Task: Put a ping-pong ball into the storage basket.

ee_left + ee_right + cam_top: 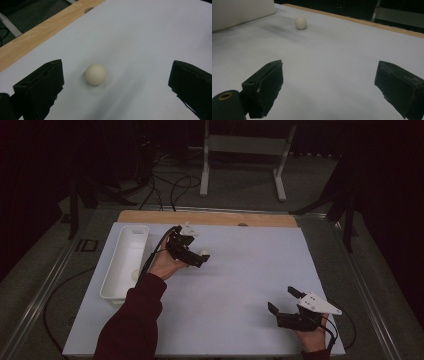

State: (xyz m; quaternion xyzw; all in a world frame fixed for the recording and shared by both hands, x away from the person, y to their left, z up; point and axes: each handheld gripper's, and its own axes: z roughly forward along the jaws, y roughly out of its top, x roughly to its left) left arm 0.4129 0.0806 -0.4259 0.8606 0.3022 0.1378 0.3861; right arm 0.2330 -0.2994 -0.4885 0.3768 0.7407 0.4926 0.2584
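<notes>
A small cream ball [204,253] rests on the white board [240,285], left of centre and toward the back. My left gripper [201,258] is right at it, open. In the left gripper view the ball [95,74] lies on the board between the wide-apart jaws, nearer the left one and touching neither. My left gripper [117,85] holds nothing. My right gripper [281,298] is open and empty near the board's front right corner. From there the ball [300,22] shows far off, beyond my right gripper [329,85].
A long white tray [116,270] lies along the board's left edge with a pale round thing [134,274] in it; its wall [242,10] shows in the right gripper view. A wooden strip [210,218] borders the board's far edge. Cables and a white stand lie beyond.
</notes>
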